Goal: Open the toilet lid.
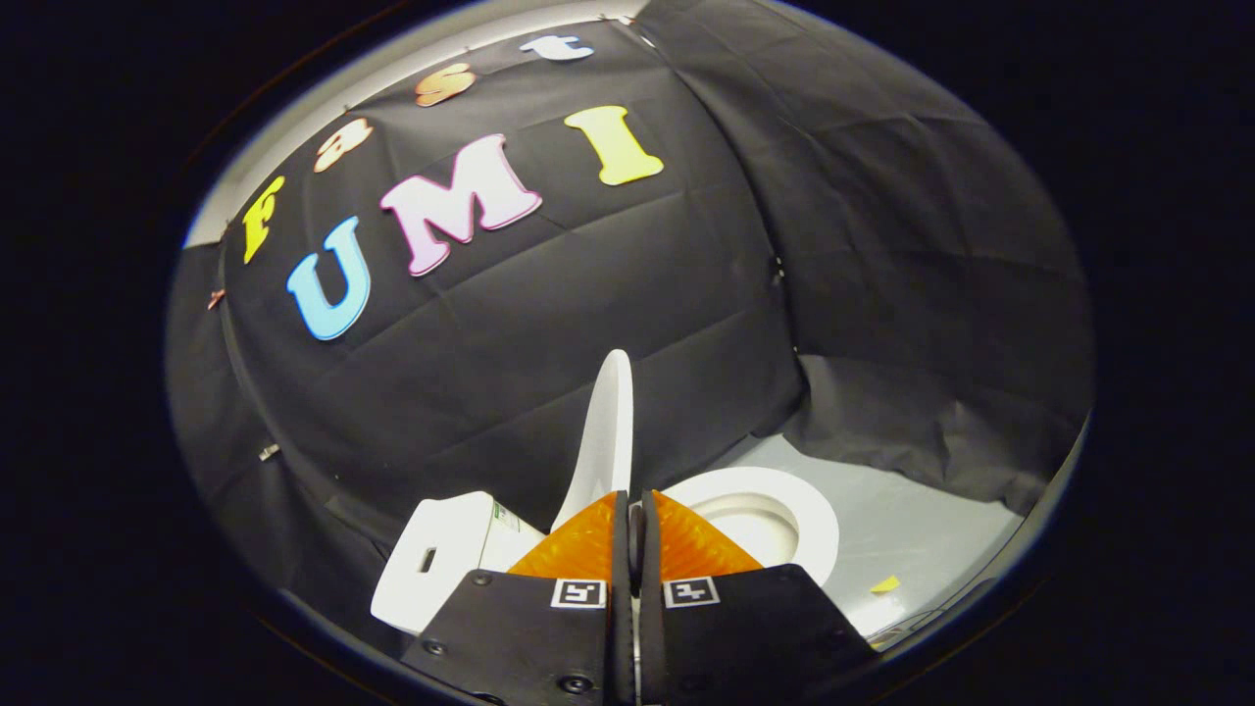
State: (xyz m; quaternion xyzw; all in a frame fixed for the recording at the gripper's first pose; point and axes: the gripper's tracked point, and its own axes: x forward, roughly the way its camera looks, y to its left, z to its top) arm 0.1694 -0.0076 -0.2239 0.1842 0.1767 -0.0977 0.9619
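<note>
Toilet lid (608, 431) stands raised, seen edge-on, rising just beyond fingertips. Gripper (633, 510) fingers pressed nearly together; whether lid edge sits pinched between them, cannot tell. Seat ring and bowl (804, 520) open beside fingers, tank (441, 559) on other side. Yellow scrap (884, 584) on floor (912, 520).

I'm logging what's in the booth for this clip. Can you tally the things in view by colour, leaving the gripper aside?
White: 4 (raised toilet lid, seat ring, cistern, floor)
Black: 1 (cloth wall)
Yellow: 1 (small scrap on the floor)
Total: 6
The gripper has its fingers together, just under the lid's edge.
</note>
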